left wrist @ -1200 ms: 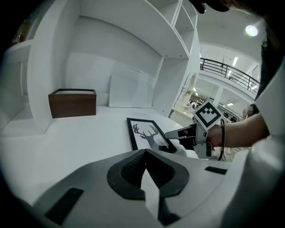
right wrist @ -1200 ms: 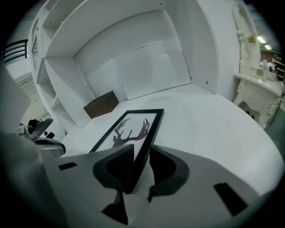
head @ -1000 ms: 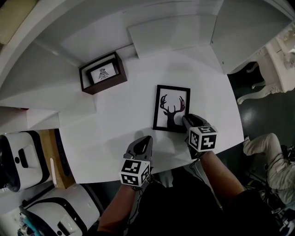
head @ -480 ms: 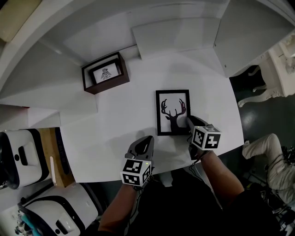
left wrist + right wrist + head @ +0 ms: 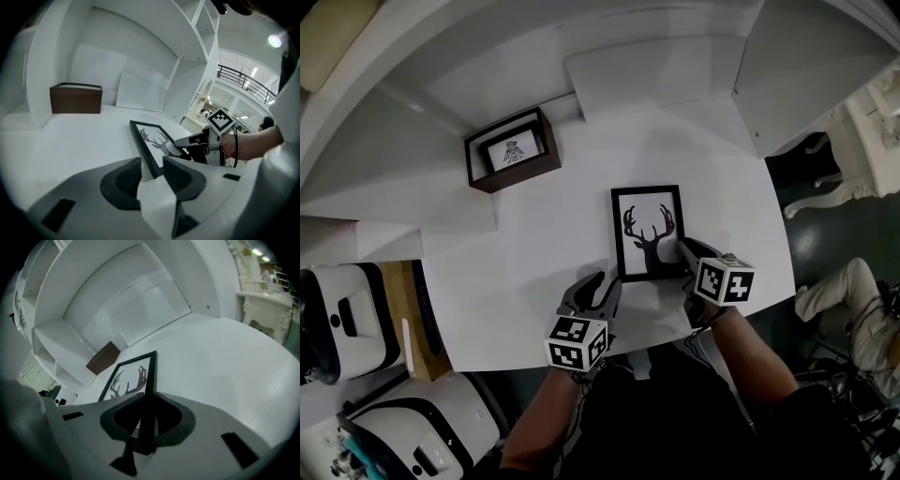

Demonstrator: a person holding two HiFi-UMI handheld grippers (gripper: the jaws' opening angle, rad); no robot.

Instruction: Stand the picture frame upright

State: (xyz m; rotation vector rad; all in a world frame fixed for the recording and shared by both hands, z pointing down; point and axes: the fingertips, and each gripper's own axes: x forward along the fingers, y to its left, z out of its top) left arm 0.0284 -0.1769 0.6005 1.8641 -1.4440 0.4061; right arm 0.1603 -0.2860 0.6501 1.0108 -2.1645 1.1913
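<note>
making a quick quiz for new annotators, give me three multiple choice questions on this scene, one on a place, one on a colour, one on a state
1. In the head view, where is the brown box relative to the deer picture frame?
A) up and to its left
B) at the table's near edge
C) on top of it

2. What colour is the frame's border?
A) white
B) black
C) red

3. What are the right gripper's jaws doing?
A) gaping over bare table
B) clamped on the frame's edge
C) holding the brown box

Answers:
1 A: it sits near the back, apart from the frame.
2 B: a black border rings the deer print.
3 B: the right gripper view shows the jaws, which have just been closing, pinching the frame's edge.
</note>
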